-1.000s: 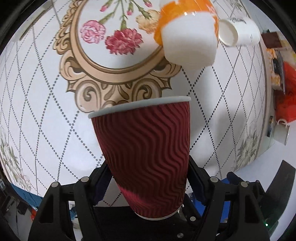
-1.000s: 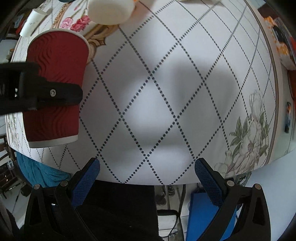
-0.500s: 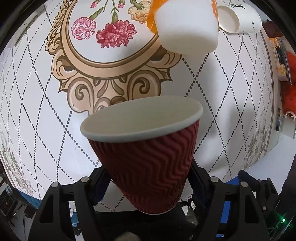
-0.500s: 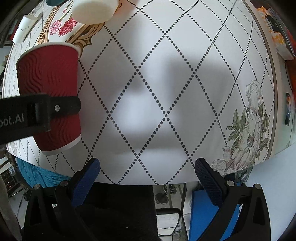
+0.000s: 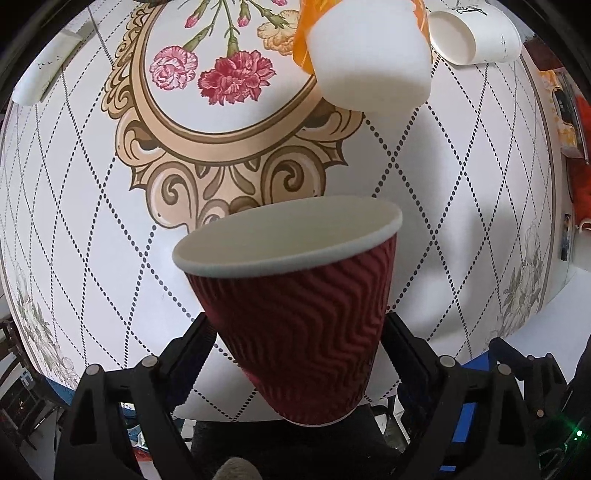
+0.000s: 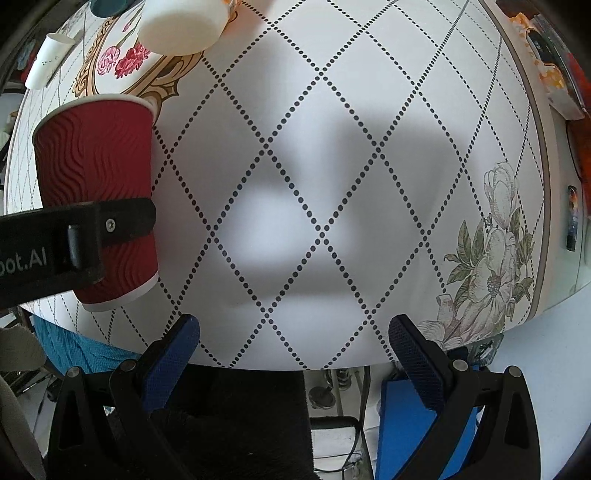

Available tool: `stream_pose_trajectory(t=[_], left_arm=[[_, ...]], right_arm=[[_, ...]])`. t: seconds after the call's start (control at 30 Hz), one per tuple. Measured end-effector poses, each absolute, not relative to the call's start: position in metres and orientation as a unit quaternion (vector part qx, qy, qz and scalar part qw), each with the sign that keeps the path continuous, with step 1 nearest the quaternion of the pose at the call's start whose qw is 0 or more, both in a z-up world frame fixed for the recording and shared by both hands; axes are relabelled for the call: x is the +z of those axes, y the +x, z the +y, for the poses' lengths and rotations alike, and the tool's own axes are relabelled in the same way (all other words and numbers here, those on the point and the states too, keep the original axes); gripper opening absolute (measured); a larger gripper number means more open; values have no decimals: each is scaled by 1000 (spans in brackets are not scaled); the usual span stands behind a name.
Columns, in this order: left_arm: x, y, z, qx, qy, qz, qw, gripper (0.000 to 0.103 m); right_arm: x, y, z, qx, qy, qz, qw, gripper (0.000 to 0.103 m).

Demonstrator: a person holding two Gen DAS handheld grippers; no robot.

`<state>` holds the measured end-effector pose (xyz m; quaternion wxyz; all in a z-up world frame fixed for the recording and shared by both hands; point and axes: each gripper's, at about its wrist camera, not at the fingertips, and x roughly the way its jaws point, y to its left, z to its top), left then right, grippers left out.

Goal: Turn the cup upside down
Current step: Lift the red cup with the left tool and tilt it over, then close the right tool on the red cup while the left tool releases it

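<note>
Left jaws clamp red cup (image 5: 295,325) above table (image 6: 332,147) edge; right jaws spread.

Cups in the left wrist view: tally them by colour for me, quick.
Red ripple cup, held in the left gripper: 1
Orange-and-white cup, mouth down: 1
White cups, lying on their sides: 2
Total: 4

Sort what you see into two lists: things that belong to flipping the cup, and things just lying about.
Belongs to the job:
red cup
left tongs, gripping the red cup

Just lying about:
orange cup
white cup on its side
flowered tablecloth
right tongs, open
</note>
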<state>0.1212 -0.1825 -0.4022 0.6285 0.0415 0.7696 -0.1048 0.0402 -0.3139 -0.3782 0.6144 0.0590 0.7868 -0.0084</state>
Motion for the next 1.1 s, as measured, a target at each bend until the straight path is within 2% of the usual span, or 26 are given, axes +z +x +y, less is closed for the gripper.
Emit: stream_pose_trajectory(t=[0.37,0.8,1.1], left_arm=[[-370,125,-161,-99,26,754,649,90],[-265,119,-87,-74,-8,688,722,90],[-270,112,-10,-19,-22,684,729,90]], right_arm=[[-367,48,-313,-10,62,783,619,103],[-305,78,-291,12,76,746,662,103],[-286,93,-249,24,64,731,679,103]])
